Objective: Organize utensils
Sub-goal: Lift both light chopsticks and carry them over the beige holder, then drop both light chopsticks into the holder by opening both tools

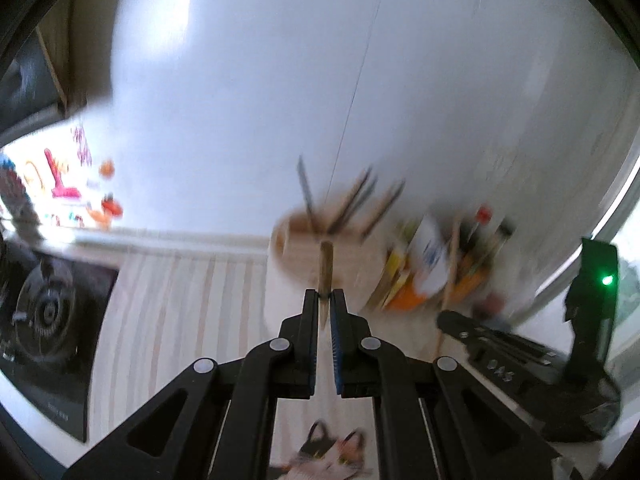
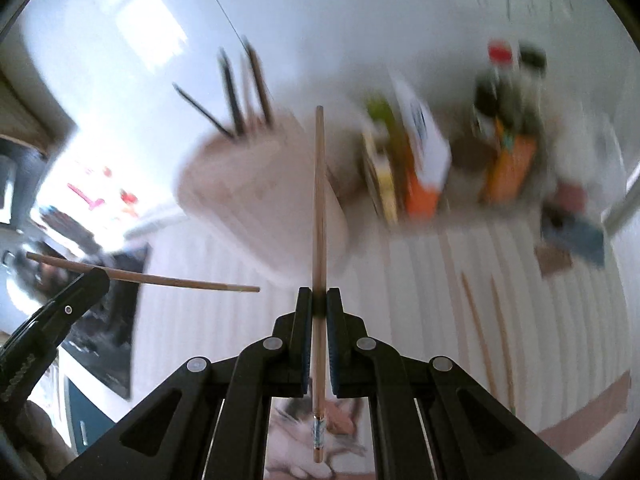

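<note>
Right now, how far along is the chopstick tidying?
Partly done. Several dark utensils already stand in the wooden holder. In hand: the right gripper is shut on one chopstick, and the left gripper is shut on another chopstick; neither is in the holder yet. Left: two more sticks lie on the striped mat.

Both wrist views looked forward along their fingers toward the far wall, sharing the utensil holder [image 1: 320,248] [image 2: 256,192] nearby.
</note>
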Motion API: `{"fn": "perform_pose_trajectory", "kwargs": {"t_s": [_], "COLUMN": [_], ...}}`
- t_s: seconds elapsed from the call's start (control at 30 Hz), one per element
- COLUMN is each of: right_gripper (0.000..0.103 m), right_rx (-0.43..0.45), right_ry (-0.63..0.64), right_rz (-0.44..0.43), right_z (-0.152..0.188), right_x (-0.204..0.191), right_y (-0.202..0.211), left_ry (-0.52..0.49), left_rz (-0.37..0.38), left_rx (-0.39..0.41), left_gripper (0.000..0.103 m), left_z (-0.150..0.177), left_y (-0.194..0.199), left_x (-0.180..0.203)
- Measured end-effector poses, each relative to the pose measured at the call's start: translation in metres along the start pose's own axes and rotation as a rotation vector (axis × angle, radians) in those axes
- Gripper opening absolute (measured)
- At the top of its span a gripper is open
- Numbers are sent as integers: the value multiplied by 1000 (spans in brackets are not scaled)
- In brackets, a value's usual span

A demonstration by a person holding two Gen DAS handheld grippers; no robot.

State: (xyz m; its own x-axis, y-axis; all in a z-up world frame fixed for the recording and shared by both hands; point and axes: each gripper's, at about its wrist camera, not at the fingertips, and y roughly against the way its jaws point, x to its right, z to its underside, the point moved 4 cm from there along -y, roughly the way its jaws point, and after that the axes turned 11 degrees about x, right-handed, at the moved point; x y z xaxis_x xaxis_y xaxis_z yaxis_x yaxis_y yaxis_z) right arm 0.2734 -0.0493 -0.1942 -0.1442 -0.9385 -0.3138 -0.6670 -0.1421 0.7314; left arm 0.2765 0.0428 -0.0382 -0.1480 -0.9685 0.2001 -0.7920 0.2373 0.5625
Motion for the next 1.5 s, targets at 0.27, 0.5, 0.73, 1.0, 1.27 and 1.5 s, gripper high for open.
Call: {"fn": "perform_pose_trajectory", "kwargs": {"t_s": [0.27, 0.5, 0.73, 1.0, 1.27, 1.5], "right_gripper": [7, 7, 7, 7, 16, 30], "right_rx": [250, 364, 446, 560, 525, 533], "right_ry": [36, 48, 53, 136, 106, 77], "right_rz": [-70, -47, -79, -93, -105, -42], "right_z": [-111, -164, -187, -185, -180, -172], "right_x": [-40, -49, -58, -76, -67, -35], "right_y": [26, 3, -32, -58, -53, 15], "left_ry": [-4, -20, -37, -13, 7, 1], "left_rz": [-3, -52, -74, -94, -174, -232], "left_rx": [121, 105, 65, -50, 33, 46], "left_gripper": [3, 3, 3, 7, 82, 103], "left_z": [-82, -103, -103, -85, -86, -50], "left_y": [-9, -54, -89, -117, -76, -47], "left_x": [-1, -13, -18, -27, -35, -32]}}
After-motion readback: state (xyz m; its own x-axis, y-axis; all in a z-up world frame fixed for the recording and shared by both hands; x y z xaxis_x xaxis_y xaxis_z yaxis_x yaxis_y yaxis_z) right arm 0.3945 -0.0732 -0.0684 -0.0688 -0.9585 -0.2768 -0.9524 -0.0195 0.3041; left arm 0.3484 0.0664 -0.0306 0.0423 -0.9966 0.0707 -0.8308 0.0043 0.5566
